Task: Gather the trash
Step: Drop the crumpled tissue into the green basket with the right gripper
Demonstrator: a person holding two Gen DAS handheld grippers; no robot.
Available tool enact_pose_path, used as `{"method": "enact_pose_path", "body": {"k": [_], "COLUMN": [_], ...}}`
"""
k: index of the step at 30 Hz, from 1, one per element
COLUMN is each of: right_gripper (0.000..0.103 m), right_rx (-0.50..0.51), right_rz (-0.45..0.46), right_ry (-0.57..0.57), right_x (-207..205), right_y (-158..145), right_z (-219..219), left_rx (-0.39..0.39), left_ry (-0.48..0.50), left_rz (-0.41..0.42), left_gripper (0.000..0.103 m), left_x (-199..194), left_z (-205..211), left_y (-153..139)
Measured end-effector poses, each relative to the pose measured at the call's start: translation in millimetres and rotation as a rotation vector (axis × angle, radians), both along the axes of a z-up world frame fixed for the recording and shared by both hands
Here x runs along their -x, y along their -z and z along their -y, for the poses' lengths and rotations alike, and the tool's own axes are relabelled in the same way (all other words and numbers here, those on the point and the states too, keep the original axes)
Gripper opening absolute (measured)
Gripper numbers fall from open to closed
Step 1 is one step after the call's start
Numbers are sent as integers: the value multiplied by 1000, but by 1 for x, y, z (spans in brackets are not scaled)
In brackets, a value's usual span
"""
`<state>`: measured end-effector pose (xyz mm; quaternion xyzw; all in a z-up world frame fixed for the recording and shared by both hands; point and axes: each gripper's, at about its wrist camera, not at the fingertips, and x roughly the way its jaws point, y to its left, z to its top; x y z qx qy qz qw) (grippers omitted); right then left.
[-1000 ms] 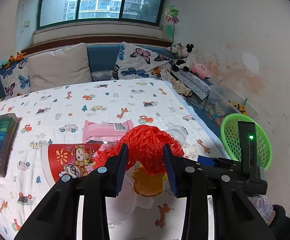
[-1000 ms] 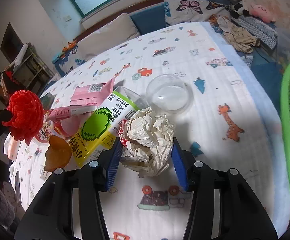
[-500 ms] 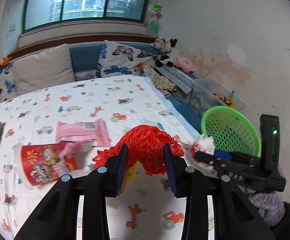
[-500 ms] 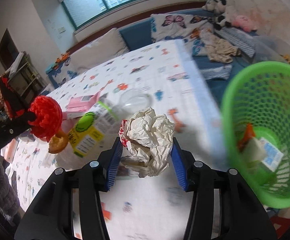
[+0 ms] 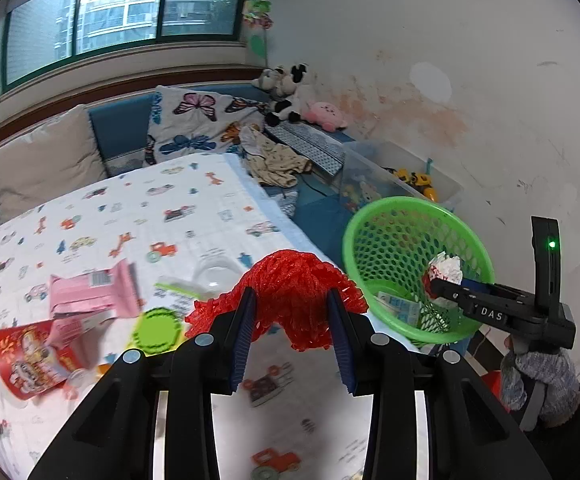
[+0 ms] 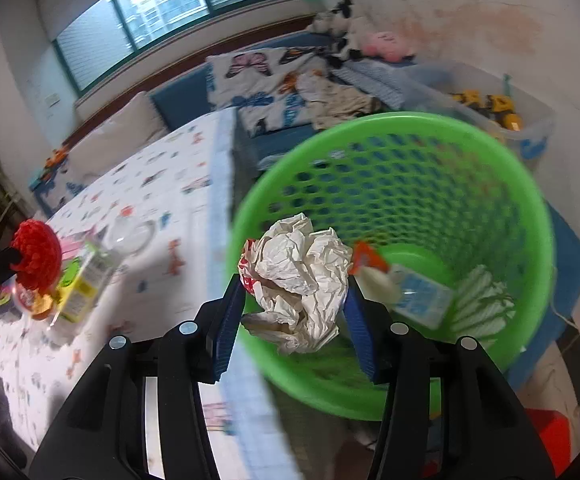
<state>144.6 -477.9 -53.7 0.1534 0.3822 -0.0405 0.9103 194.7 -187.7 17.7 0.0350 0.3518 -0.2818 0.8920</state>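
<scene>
Right gripper (image 6: 294, 312) over green basket (image 6: 537, 216) — jaws opening, crumpled paper (image 6: 301, 280) between them. Left gripper (image 5: 290, 330) clamps red mesh (image 5: 293, 284) at bed edge.

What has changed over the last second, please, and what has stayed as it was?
The right gripper carried the crumpled paper from over the bed to above the green basket; its fingers are now opening, with the paper between them. The left gripper swung toward the basket, still clamped on the red mesh ball. The other litter stayed on the bed.
</scene>
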Motion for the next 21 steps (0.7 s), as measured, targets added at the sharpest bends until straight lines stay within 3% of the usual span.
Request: {"method": "enact_pose_path", "body": {"k": [7,21], "right_gripper": [54,60], "right_rx": [-11,-25], "right_rz": [-6,28], "right_ry": [54,73], "right_x": [8,26], "right_y": [6,-2], "right_z": [31,46], "left_rx": [-14,-41], "left_ry": [52,140], "left_rz": [-15,-30], "left_gripper": [35,35], "left_x": [-1,-6], "left_z": [37,107], "left_y": [3,8]}}
